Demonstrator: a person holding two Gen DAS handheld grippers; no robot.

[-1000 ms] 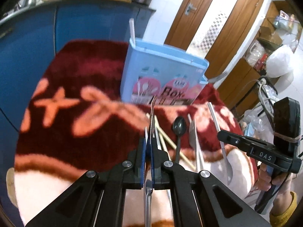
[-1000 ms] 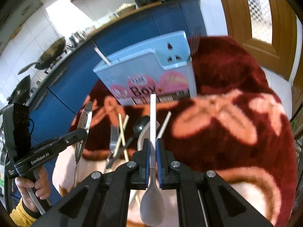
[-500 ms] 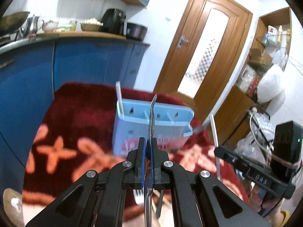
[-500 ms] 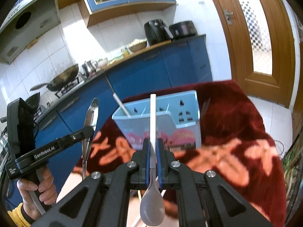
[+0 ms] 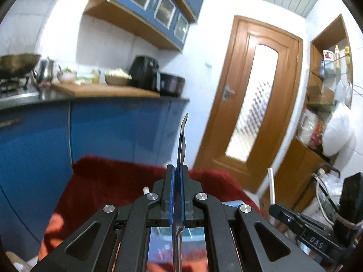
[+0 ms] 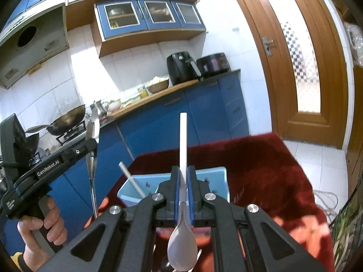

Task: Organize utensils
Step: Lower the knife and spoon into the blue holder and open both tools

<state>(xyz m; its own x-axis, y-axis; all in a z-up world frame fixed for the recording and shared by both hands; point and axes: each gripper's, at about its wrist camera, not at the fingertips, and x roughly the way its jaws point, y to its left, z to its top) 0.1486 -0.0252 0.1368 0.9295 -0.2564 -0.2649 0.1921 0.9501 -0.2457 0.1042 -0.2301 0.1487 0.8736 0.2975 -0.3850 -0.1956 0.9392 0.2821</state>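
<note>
My left gripper (image 5: 177,172) is shut on a metal utensil (image 5: 181,140) whose flat handle end sticks up past the pads. In the right wrist view the same gripper (image 6: 91,145) shows at the left with the metal utensil (image 6: 93,181) hanging through it. My right gripper (image 6: 183,174) is shut on a white spoon (image 6: 182,249), bowl toward the camera and handle pointing up. Just under its fingers stands the light blue utensil box (image 6: 217,181) with a white stick (image 6: 131,181) in it. The left wrist view shows only a sliver of the box (image 5: 231,204).
A dark red blanket with orange flowers (image 6: 261,158) covers the table. Blue cabinets (image 5: 102,131) and a counter with an air fryer (image 6: 181,68) stand behind it. A wooden door (image 5: 254,104) is at the right. A person's hand (image 6: 38,229) holds the left gripper's grip.
Both grippers have risen and tipped upward with their utensils still clamped. The blue box has dropped to the bottom of both views, and the utensils lying on the blanket have left view.
</note>
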